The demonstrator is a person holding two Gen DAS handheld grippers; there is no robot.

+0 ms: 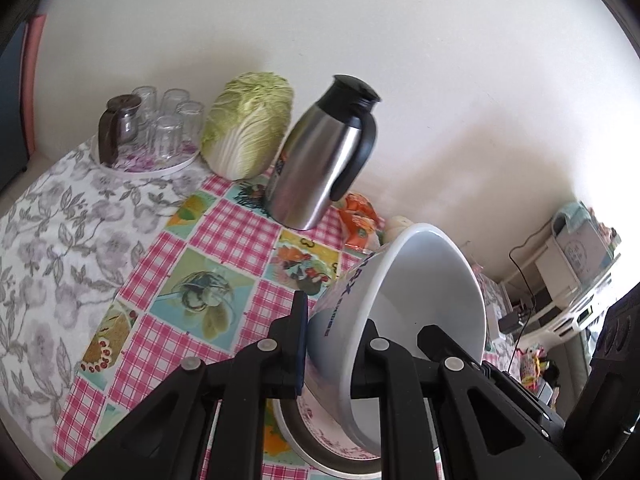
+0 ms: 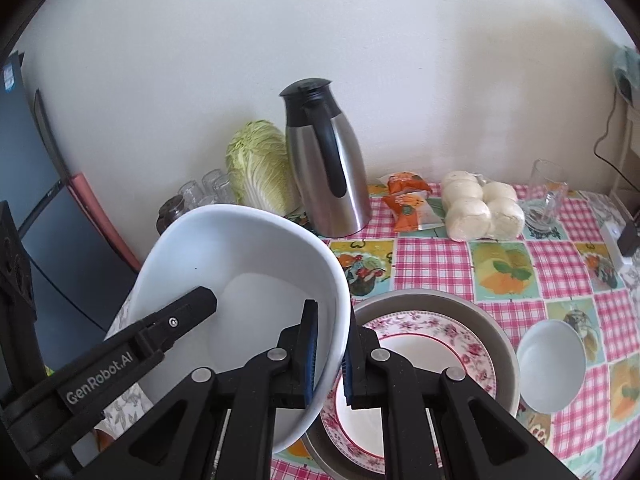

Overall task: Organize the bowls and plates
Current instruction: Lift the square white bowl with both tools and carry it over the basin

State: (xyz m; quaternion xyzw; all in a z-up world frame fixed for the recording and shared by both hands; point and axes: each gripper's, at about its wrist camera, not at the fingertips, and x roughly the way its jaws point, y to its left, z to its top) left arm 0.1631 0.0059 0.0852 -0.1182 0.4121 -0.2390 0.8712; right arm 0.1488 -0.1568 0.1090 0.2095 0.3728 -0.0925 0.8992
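A large white bowl (image 2: 248,264) with blue print on its outside (image 1: 424,280) is held tilted above the table by both grippers. My left gripper (image 1: 340,344) is shut on its rim, one finger inside and one outside. My right gripper (image 2: 328,356) is shut on the opposite rim. Below it a floral-rimmed plate (image 2: 432,340) lies inside a grey metal pan (image 2: 480,312); both also show under the bowl in the left wrist view (image 1: 320,432). A small white bowl (image 2: 552,364) sits on the tablecloth to the pan's right.
A steel thermos jug (image 2: 328,168), a napa cabbage (image 2: 260,168), a tray of upturned glasses (image 1: 160,128), orange snack packets (image 2: 408,196), bagged buns (image 2: 480,208) and a glass (image 2: 544,196) stand along the wall. The checked tablecloth (image 2: 440,256) covers the table.
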